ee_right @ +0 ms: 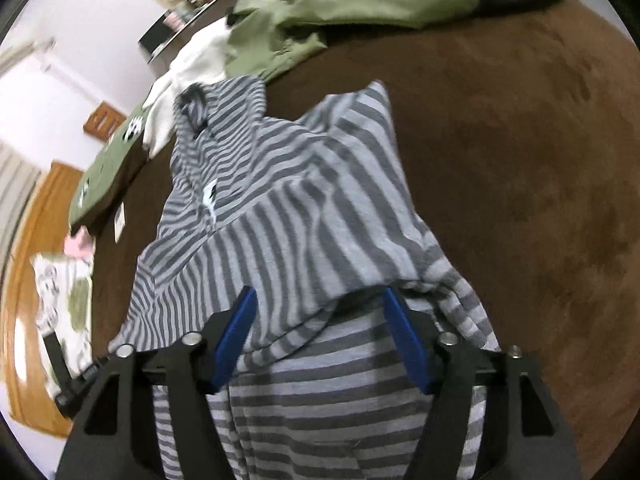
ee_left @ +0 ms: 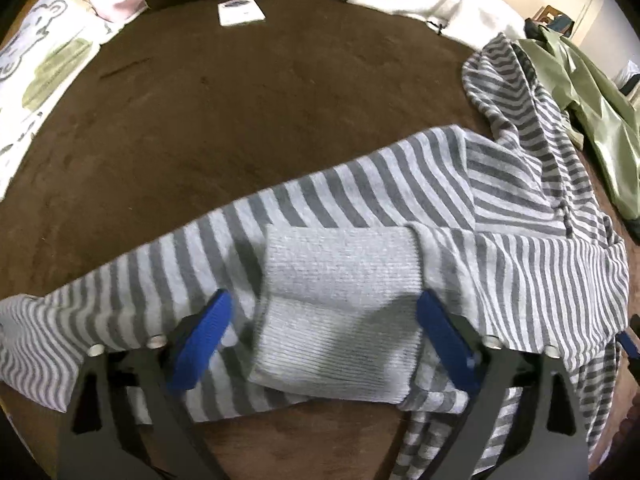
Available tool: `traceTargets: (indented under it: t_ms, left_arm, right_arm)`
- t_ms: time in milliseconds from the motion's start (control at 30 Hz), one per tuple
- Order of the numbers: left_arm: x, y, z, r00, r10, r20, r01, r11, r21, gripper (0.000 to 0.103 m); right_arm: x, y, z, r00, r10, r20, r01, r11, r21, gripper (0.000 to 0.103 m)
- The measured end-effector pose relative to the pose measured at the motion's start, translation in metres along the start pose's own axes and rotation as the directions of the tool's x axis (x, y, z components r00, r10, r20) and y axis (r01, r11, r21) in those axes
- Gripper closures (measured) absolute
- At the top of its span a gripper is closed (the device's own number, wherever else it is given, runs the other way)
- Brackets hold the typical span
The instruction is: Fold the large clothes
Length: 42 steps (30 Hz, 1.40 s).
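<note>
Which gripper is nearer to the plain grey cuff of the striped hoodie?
Left. The left gripper is right over the cuff, open, with the cuff between its fingers. The right gripper straddles a striped fold of the hoodie; no cuff shows in its view.

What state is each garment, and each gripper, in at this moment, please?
Striped hoodie: spread on the brown rug, part folded, sleeve laid across.
Ribbed cuff: lies between the left gripper pads, ungripped.
Left gripper: open.
Right gripper: open, striped fabric between its pads.
Green jacket: crumpled, unfolded.
White garment: crumpled at the rug's edge.
</note>
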<state>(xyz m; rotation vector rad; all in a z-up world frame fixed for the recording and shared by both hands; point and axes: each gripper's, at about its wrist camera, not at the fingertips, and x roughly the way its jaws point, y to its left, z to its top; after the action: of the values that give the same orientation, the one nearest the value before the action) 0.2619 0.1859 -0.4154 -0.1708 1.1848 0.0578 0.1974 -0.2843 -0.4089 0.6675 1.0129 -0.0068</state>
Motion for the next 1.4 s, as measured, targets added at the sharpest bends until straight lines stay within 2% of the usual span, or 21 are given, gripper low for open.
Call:
traceTargets:
  t_ms: [67, 133, 167, 267, 300, 400, 467, 667, 800, 867, 933, 1033, 1200, 1267, 1300, 1333, 1367, 1400]
  left_arm:
    - [0.003, -0.002, -0.002, 1.000, -0.012, -0.007, 0.012, 1.000, -0.002, 0.024]
    - [0.005, -0.006, -0.002, 1.000, -0.005, -0.006, 0.005, 1.000, 0.004, 0.025]
    - [0.006, -0.006, -0.002, 1.000, -0.007, -0.006, 0.007, 1.000, 0.005, 0.026]
    - [0.008, -0.007, -0.002, 1.000, -0.013, -0.005, 0.013, 1.000, 0.002, 0.030]
    - [0.007, -0.007, -0.001, 1.000, -0.007, 0.002, 0.007, 1.000, 0.001, 0.032]
    - [0.003, -0.004, 0.001, 0.999, 0.022, 0.030, -0.021, 0.999, -0.027, 0.050]
    - [-0.002, -0.002, 0.003, 0.999, 0.013, 0.049, -0.010, 0.999, -0.048, 0.054]
    - [-0.005, -0.021, 0.007, 0.998, 0.000, 0.055, 0.000, 1.000, 0.000, 0.056]
    - [0.004, -0.041, 0.002, 0.999, 0.015, 0.032, -0.017, 0.998, 0.053, 0.056]
    - [0.008, -0.043, -0.001, 1.000, 0.024, 0.020, -0.025, 0.999, 0.046, 0.054]
    - [0.011, -0.041, -0.002, 0.999, 0.041, 0.022, -0.041, 0.999, 0.029, 0.044]
    - [0.014, -0.036, -0.003, 0.998, 0.055, 0.031, -0.056, 0.998, 0.020, 0.035]
    - [0.015, -0.035, -0.003, 0.997, 0.069, 0.039, -0.070, 0.997, 0.038, 0.031]
    - [0.015, -0.035, -0.003, 0.996, 0.080, 0.040, -0.081, 0.996, 0.034, 0.026]
    - [0.014, -0.035, -0.002, 0.996, 0.081, 0.039, -0.082, 0.996, 0.029, 0.017]
    - [0.012, -0.035, -0.002, 0.996, 0.073, 0.042, -0.074, 0.997, 0.028, 0.009]
    - [0.009, -0.036, -0.001, 0.996, 0.070, 0.049, -0.071, 0.997, 0.031, 0.008]
    - [0.005, -0.038, -0.001, 0.996, 0.075, 0.055, -0.077, 0.996, 0.039, 0.006]
  right_arm:
    - [0.006, -0.008, 0.001, 1.000, 0.031, -0.002, -0.031, 0.998, 0.051, 0.055]
    - [0.013, -0.015, 0.003, 0.998, 0.064, -0.001, -0.063, 0.993, 0.102, 0.061]
    - [0.017, -0.018, 0.004, 0.997, 0.074, 0.001, -0.074, 0.990, 0.120, 0.072]
    - [0.023, -0.022, 0.008, 0.995, 0.101, 0.027, -0.104, 0.982, 0.161, 0.093]
    - [0.022, -0.022, 0.009, 0.994, 0.101, 0.044, -0.107, 0.980, 0.165, 0.093]
    - [0.013, -0.017, 0.014, 0.992, 0.088, 0.086, -0.099, 0.985, 0.143, 0.095]
    - [0.007, -0.016, 0.017, 0.991, 0.079, 0.107, -0.093, 0.987, 0.132, 0.096]
    - [-0.016, -0.037, 0.031, 0.980, 0.031, 0.198, -0.068, 0.981, 0.184, 0.096]
    - [-0.009, -0.053, 0.030, 0.987, 0.010, 0.159, -0.041, 0.980, 0.197, 0.096]
    - [0.002, -0.058, 0.025, 0.992, -0.011, 0.125, -0.013, 0.982, 0.186, 0.095]
    - [0.010, -0.068, 0.019, 0.994, -0.014, 0.111, -0.009, 0.978, 0.208, 0.097]
    - [0.015, -0.074, 0.015, 0.993, -0.017, 0.120, -0.008, 0.979, 0.202, 0.097]
    - [0.015, -0.070, 0.015, 0.993, -0.029, 0.115, 0.009, 0.986, 0.169, 0.095]
    - [0.013, -0.068, 0.017, 0.994, -0.024, 0.106, 0.007, 0.987, 0.161, 0.085]
    - [0.011, -0.066, 0.019, 0.994, -0.021, 0.104, 0.005, 0.987, 0.160, 0.079]
    - [0.009, -0.061, 0.020, 0.995, -0.008, 0.103, -0.008, 0.989, 0.149, 0.065]
    - [0.007, -0.057, 0.020, 0.995, -0.003, 0.102, -0.011, 0.990, 0.140, 0.052]
    - [0.004, -0.051, 0.021, 0.995, -0.008, 0.098, -0.004, 0.993, 0.121, 0.047]
